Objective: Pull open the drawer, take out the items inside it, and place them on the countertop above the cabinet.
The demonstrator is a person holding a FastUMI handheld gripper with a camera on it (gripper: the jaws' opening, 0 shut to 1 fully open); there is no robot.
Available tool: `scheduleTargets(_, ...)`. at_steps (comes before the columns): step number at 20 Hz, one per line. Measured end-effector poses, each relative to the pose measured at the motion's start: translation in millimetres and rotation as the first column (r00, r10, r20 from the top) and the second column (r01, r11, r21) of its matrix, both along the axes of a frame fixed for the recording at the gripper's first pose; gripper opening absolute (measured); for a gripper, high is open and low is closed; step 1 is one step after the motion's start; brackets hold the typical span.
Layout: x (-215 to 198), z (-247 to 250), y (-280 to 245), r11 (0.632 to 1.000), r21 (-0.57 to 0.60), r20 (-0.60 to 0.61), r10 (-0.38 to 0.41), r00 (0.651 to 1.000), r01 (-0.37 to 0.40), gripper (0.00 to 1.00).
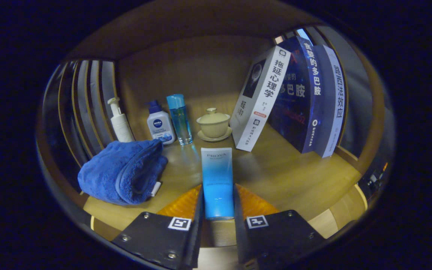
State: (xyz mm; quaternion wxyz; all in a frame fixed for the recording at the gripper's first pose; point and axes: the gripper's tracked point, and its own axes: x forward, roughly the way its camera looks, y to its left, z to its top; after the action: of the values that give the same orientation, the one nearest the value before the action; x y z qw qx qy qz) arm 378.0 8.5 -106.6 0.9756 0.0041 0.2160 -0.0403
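Observation:
A blue tube (217,180) with a white top stands upright between the fingers of my gripper (218,204), which is shut on its lower half. The tube is held over the wooden countertop (287,180); whether its base touches the wood is hidden by the fingers. Beyond the fingers a folded blue towel (124,171) lies to the left on the countertop.
Along the back stand a white pump bottle (120,122), a small white bottle with a blue cap (159,123), a tall clear blue bottle (179,119) and a lidded cream cup on a saucer (213,125). Three books (298,97) lean at the right. Slatted side walls close both ends.

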Motion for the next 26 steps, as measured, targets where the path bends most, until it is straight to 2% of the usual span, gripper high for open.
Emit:
scheduleTargets(1, -0.7, -0.5, 1.2, 1.000, -0.009, -0.006, -0.003, 1.000, 0.003, 0.44)
scheduleTargets(4, -10.1, 10.7, -2.2, 1.000, -0.020, -0.011, -0.022, 1.000, 0.022, 0.99)
scheduleTargets(10, -50.7, 35.5, -4.6, 1.000, -0.019, -0.024, 0.004, 1.000, -0.004, 1.00)
scheduleTargets(17, -127.7, 52.1, 0.4, 0.999, 0.006, -0.014, 0.036, 0.999, -0.036, 1.00)
scheduleTargets(24, -203.7, 70.3, -0.3, 0.999, -0.028, 0.110, 0.049, 0.993, -0.046, 1.00)
scheduleTargets(26, -225.5, 73.9, -2.6, 0.996, -0.070, 0.145, 0.061, 0.988, -0.051, 1.00)
